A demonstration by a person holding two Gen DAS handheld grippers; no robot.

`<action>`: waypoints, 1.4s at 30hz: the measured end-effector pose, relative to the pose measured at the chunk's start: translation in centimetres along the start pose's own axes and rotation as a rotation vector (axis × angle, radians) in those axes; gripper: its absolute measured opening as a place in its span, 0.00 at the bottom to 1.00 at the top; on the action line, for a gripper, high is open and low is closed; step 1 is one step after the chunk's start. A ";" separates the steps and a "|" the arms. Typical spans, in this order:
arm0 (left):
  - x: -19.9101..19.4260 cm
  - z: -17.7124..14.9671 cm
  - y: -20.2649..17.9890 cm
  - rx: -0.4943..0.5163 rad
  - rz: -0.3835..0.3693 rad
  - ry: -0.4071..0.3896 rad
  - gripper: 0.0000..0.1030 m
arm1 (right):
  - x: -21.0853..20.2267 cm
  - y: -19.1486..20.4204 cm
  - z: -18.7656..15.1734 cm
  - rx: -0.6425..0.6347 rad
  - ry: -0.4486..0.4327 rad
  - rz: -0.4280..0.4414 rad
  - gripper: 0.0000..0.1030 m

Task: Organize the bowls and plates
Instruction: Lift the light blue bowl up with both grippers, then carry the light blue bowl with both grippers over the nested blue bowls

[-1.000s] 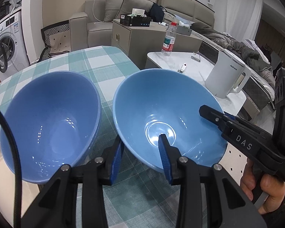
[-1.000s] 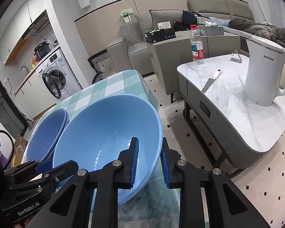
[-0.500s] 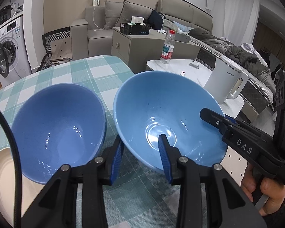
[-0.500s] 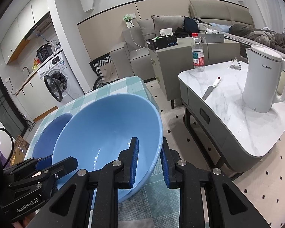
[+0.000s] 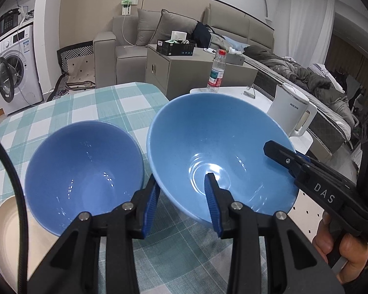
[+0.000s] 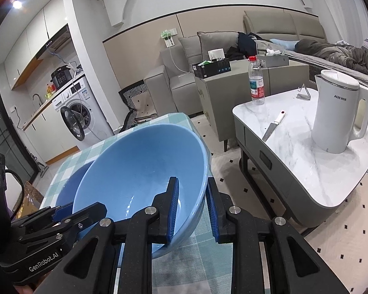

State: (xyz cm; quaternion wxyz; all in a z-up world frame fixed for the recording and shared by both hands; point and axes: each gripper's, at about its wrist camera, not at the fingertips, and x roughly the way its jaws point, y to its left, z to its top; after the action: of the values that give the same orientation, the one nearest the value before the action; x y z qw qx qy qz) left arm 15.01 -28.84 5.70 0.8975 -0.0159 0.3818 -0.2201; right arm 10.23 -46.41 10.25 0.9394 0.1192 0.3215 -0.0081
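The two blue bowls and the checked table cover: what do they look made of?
Light blue bowl: probably glazed ceramic; glossy, sharp highlights in its well. Darker blue bowl: likely the same, with small bright glints. Table cover: looks like a woven or vinyl checked mat; matte, fine weave texture, exact material unclear.

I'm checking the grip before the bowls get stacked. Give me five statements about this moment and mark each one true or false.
1. Both grippers clamp the same bowl. True: the left gripper and the right gripper each pinch the rim of the light blue bowl.
2. The darker blue bowl sits nested inside the light blue one. False: it sits beside it, apart.
3. The white kettle stands on the checked tablecloth. False: it stands on the marble side table.
4. A knife lies on that marble table. True.
5. The water bottle has a blue cap. False: the cap is red.
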 end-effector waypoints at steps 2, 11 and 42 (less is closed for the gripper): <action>-0.3 0.1 0.0 0.002 0.004 -0.009 0.35 | -0.5 0.3 0.2 -0.004 -0.011 0.002 0.22; -1.7 0.7 0.4 -0.006 0.000 -0.041 0.35 | -2.3 1.7 0.8 -0.014 -0.060 0.004 0.23; -5.9 1.2 3.3 -0.036 0.062 -0.119 0.35 | -4.4 7.0 0.8 -0.085 -0.117 0.069 0.24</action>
State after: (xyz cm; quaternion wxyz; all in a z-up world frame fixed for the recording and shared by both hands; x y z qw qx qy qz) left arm 13.46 -23.64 9.90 0.9247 -0.0332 0.3318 -0.1839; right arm 7.84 -40.11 15.04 0.9605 0.0895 0.2617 0.0312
